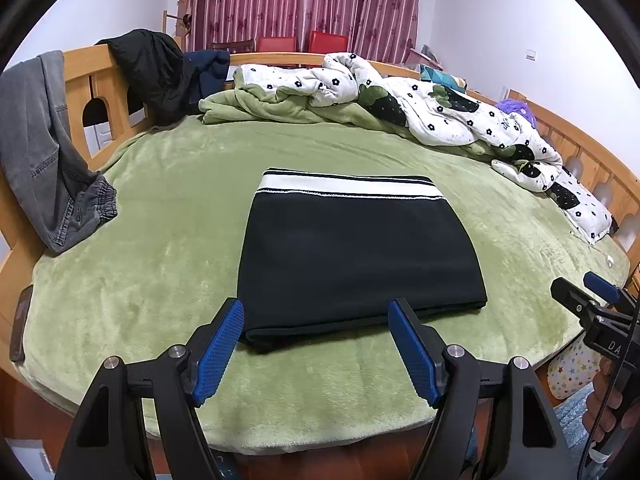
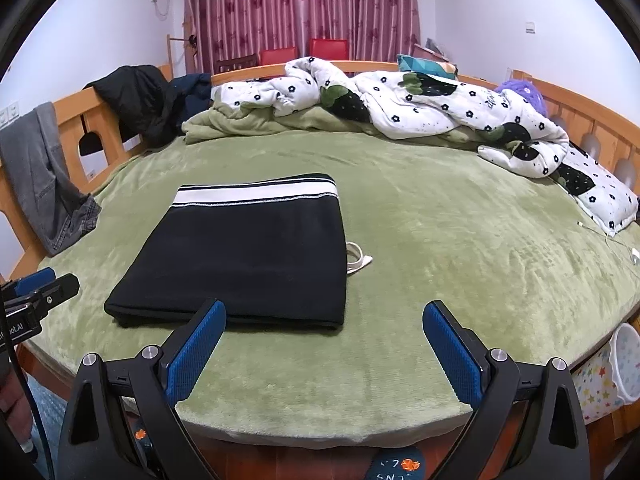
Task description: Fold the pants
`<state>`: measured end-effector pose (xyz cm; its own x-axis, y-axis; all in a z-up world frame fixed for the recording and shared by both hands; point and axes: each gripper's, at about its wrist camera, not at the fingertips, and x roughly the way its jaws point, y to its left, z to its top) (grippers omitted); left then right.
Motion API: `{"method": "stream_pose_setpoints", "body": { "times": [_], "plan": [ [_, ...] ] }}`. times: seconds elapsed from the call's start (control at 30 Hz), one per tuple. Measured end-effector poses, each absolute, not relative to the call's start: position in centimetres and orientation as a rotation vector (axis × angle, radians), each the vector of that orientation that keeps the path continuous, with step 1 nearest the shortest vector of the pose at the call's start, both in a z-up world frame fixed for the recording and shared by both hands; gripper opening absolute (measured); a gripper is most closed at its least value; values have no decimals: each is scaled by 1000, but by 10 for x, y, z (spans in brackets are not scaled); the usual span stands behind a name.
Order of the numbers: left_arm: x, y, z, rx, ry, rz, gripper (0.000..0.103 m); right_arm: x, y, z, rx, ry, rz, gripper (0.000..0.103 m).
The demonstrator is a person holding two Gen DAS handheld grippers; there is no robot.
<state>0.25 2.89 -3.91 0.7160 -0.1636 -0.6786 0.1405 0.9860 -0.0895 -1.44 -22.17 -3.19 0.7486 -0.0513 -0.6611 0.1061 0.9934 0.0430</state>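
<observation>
Left wrist view is showing the pants (image 1: 360, 252) lying as a neat folded rectangle on the green bed (image 1: 160, 240), while the left gripper (image 1: 316, 348) is hovering apart and empty just before them. Right wrist view is showing the right gripper (image 2: 324, 348) likewise spread wide, gripping nothing; folding is looking finished.

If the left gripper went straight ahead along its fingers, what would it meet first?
Probably the near folded edge of the black pants, lying right ahead of the open left gripper; depth is uncertain.

Home bedroom: bed (image 1: 160, 184), curtains (image 1: 304, 0)
</observation>
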Motion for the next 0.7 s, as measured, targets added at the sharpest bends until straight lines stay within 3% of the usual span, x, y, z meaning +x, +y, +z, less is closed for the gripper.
{"method": "stream_pose_setpoints", "body": {
  "times": [0.7],
  "plan": [
    [4, 32, -43, -47, 761, -149, 73, -14, -219, -30, 66, 709, -95, 98]
  ]
}}
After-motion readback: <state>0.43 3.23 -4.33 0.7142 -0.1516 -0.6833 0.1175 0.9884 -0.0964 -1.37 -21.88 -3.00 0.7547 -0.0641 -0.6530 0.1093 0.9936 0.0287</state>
